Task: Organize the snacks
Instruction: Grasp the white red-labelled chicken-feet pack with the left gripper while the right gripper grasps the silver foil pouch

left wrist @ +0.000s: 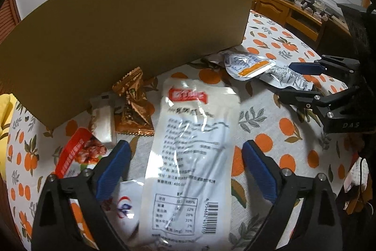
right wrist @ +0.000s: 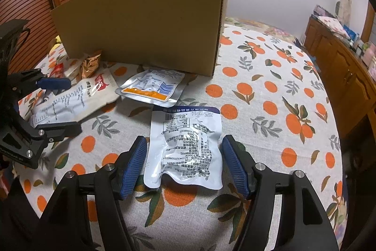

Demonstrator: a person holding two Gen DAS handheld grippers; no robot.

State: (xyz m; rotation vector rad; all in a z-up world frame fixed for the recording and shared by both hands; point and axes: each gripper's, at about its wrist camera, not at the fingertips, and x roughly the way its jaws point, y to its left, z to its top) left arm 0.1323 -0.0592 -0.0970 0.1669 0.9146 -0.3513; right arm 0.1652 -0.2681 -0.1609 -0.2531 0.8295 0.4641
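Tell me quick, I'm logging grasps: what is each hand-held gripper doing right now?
Left hand-held gripper: open, straddling the white snack bag, pads not touching it.
Right hand-held gripper: open, around the silver pouch, pads clear of it.

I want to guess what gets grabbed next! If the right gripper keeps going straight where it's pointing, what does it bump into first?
Most likely the silver snack pouch. It lies flat on the orange-print tablecloth, right between the right gripper's open blue fingers. Nothing else shows in between, though depth is hard to judge.
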